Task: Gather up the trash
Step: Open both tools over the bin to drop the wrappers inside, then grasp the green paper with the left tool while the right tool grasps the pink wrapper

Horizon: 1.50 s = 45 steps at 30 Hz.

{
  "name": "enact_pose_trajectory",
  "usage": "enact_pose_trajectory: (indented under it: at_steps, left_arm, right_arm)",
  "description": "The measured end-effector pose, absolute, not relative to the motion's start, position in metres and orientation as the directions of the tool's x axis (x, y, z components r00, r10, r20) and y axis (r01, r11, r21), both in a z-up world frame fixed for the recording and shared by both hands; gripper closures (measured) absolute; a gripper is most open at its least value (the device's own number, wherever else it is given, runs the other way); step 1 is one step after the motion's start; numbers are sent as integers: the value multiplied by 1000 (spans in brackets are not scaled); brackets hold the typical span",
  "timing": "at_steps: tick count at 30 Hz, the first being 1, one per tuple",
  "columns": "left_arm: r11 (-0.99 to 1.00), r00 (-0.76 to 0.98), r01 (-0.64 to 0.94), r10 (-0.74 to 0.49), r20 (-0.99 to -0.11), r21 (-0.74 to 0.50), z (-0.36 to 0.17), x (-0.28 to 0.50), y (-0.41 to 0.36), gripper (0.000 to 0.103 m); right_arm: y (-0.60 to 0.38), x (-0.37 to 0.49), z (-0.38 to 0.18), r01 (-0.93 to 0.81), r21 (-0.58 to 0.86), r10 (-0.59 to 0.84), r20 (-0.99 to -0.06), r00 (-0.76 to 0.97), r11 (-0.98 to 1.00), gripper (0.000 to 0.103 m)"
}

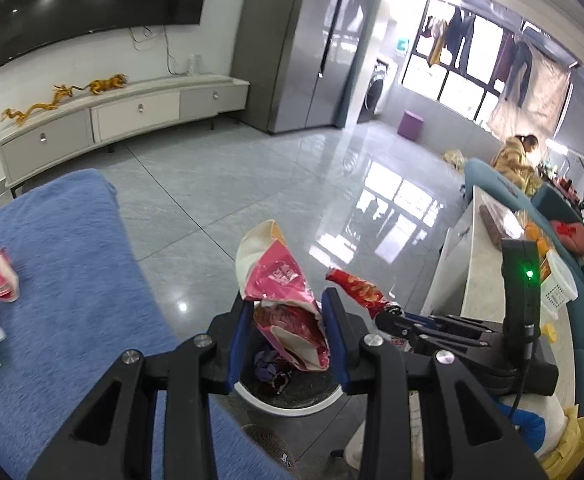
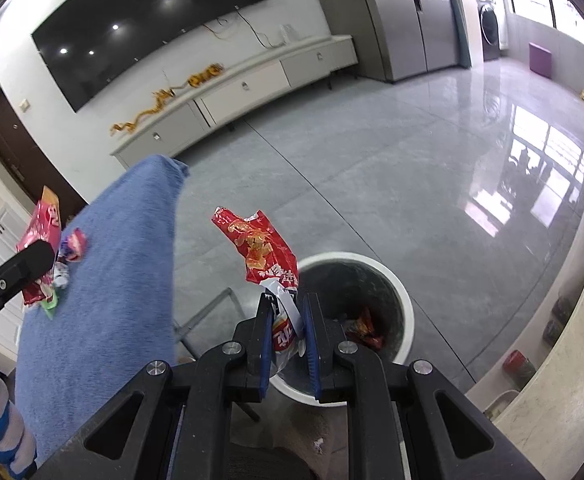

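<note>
My left gripper is shut on a crumpled pink and white snack bag, held right above the white-rimmed trash bin. The bin holds several wrappers. My right gripper is shut on a red chip bag that sticks up from its jaws, just left of and above the same trash bin. In the left wrist view the right gripper shows at the right with the red chip bag. More wrappers lie on the blue cloth.
The blue cloth-covered table stands left of the bin, with several wrappers on it. A pale counter runs along the right. A TV cabinet lines the far wall across grey tiled floor. A person sits far right.
</note>
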State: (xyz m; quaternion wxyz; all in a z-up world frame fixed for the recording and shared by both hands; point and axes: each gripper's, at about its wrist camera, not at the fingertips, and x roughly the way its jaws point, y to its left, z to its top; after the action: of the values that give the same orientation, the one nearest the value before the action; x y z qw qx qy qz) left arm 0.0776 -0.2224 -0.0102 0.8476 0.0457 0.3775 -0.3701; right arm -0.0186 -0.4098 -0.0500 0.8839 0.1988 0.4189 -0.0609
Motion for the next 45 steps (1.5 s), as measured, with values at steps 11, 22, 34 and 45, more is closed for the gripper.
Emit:
enact_pose_trajectory:
  at_steps: [11, 22, 34, 45]
  left_arm:
    - [727, 373, 659, -539, -755, -193, -62, 119, -284, 67]
    - [719, 297, 636, -564, -771, -281, -89, 142, -294, 50]
    - [762, 464, 610, -566, -681, -217, -46, 119, -246, 50]
    - [799, 561, 589, -511, -651, -120, -2, 88, -184, 50]
  right_arm:
    - [-431, 11, -91, 302, 268, 71, -842, 535, 915, 86]
    - [-446, 22, -108, 351, 235, 33, -868, 496, 906, 67]
    - [-433, 9, -63, 339, 279, 20, -797, 604, 898, 60]
    - [-385, -2, 0, 230, 285, 28, -682, 731, 931, 56]
